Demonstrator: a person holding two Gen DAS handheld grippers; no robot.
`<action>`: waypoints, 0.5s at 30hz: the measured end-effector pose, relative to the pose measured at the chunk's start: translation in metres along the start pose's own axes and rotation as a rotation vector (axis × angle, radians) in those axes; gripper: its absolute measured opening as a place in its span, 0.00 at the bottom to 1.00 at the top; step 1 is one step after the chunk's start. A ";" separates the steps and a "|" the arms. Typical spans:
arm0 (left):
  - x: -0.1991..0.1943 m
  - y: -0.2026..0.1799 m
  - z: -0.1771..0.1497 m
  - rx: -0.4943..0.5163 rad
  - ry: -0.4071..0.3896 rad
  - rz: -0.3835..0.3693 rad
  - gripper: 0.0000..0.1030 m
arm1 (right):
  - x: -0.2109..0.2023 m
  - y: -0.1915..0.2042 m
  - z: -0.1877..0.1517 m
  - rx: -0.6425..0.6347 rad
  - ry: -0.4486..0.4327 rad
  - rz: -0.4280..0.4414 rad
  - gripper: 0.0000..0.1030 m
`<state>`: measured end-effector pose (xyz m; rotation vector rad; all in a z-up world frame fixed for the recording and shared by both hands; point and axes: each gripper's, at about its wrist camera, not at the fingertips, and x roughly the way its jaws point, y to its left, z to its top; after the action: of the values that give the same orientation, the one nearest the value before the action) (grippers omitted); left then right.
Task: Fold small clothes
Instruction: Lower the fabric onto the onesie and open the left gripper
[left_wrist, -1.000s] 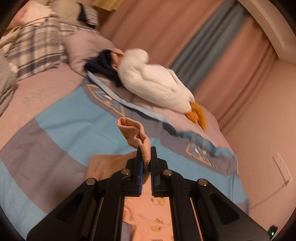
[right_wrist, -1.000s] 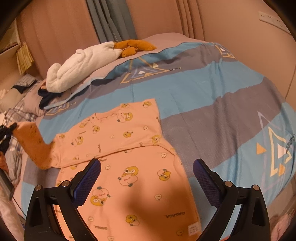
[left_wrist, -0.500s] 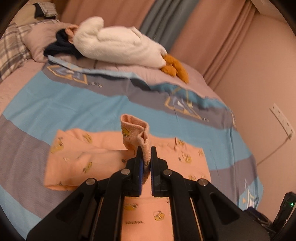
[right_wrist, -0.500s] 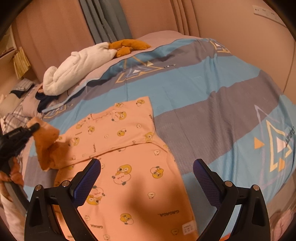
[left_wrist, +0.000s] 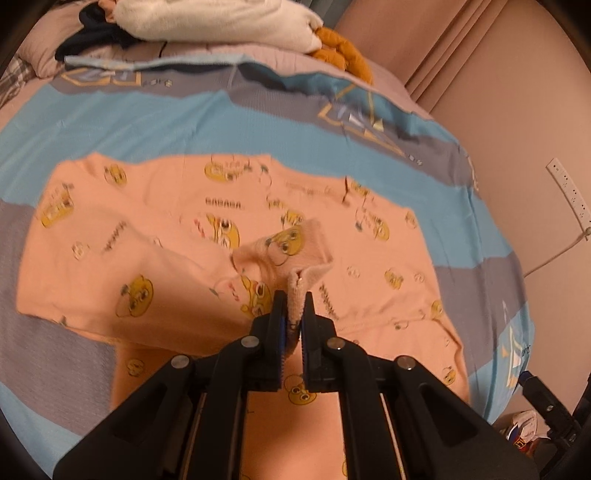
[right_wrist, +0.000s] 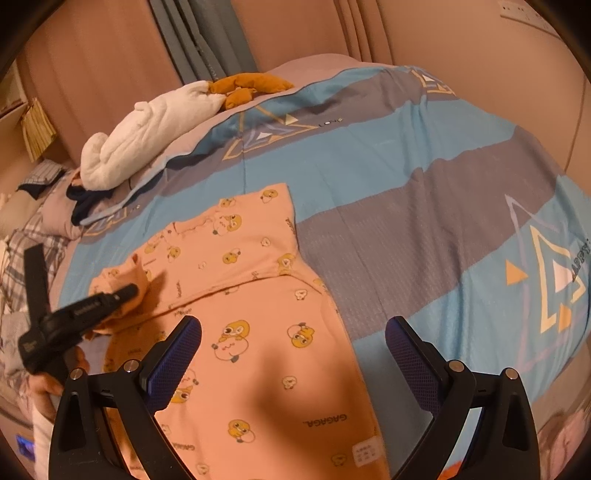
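Observation:
A peach shirt (left_wrist: 147, 229) printed with yellow cartoon figures lies flat on the blue and grey striped bedspread (left_wrist: 147, 122). My left gripper (left_wrist: 293, 306) is shut on the cuff of one sleeve (left_wrist: 291, 247), which is drawn across the shirt's chest and held just above it. In the right wrist view the left gripper (right_wrist: 129, 291) shows at the shirt's left side with the bunched sleeve at its tip. My right gripper (right_wrist: 293, 328) hangs open over the lower part of the shirt (right_wrist: 258, 350), with nothing between its blue pads.
A white plush toy (right_wrist: 147, 133) with orange feet lies at the far side of the bed beside dark clothes (left_wrist: 92, 37). Plaid bedding (right_wrist: 22, 258) is at the left. A wall socket strip (left_wrist: 569, 192) and curtains stand behind. A hand (right_wrist: 48, 391) holds the left gripper.
The left gripper has come down and across, carrying the sleeve from beside the shirt to over its chest. The right gripper has stayed open in place.

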<state>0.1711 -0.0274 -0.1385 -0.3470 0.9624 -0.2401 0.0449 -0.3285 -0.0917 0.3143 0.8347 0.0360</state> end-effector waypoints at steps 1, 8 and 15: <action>0.004 0.001 -0.001 -0.006 0.014 0.001 0.06 | 0.000 0.000 0.000 0.001 0.001 0.000 0.97; 0.022 0.015 -0.009 -0.066 0.081 -0.028 0.11 | 0.003 -0.002 -0.002 0.005 0.012 0.003 0.97; 0.005 0.015 -0.005 -0.102 0.093 -0.118 0.53 | 0.006 0.000 0.001 -0.002 0.017 0.010 0.97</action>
<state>0.1703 -0.0161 -0.1513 -0.4902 1.0494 -0.3171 0.0493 -0.3281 -0.0957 0.3166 0.8504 0.0487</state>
